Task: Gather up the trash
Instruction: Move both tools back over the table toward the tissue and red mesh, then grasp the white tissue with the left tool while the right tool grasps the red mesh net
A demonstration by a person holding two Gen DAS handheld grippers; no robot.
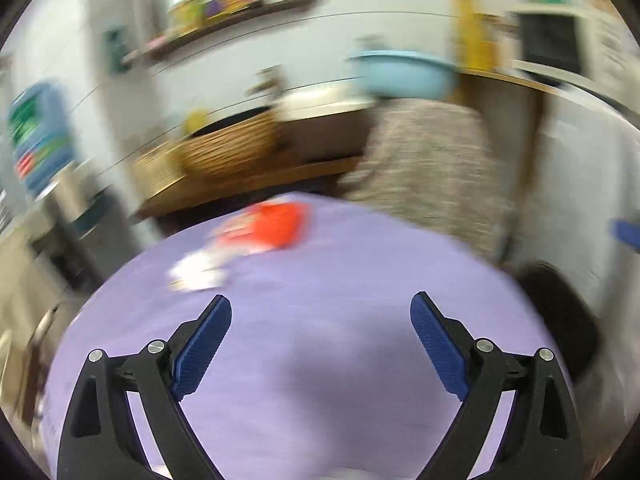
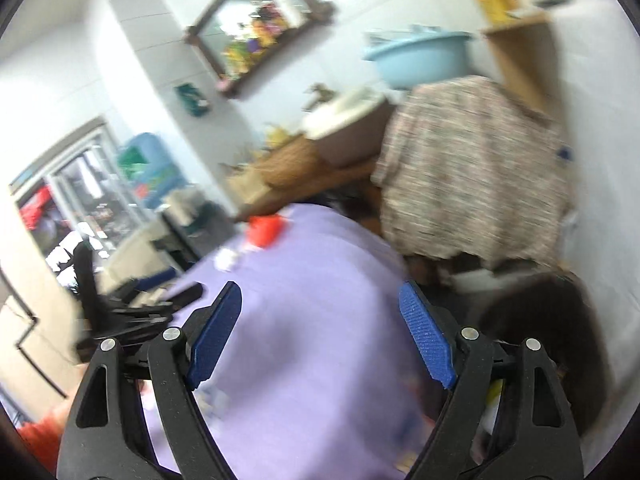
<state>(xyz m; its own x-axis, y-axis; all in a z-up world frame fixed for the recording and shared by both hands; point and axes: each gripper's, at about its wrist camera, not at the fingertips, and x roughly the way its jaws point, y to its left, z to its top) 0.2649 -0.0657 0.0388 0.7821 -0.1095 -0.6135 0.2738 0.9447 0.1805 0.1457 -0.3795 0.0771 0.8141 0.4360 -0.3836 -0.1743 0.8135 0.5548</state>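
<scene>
Left hand-held gripper (image 1: 321, 308): jaws spread wide, nothing between them. Right hand-held gripper (image 2: 320, 300): likewise wide open, empty. Desk (image 1: 320, 360): lilac cloth cover, taken as landmark. Orange-red wrapper (image 1: 272, 226): lying near the desk's far edge, ahead and left of both grippers, long axis roughly crosswise, blurred. White crumpled paper (image 1: 198, 272): just nearer on the desk, left of centre; well apart from either gripper, left one judged closer. Dark bin (image 1: 560, 320): right of desk.
</scene>
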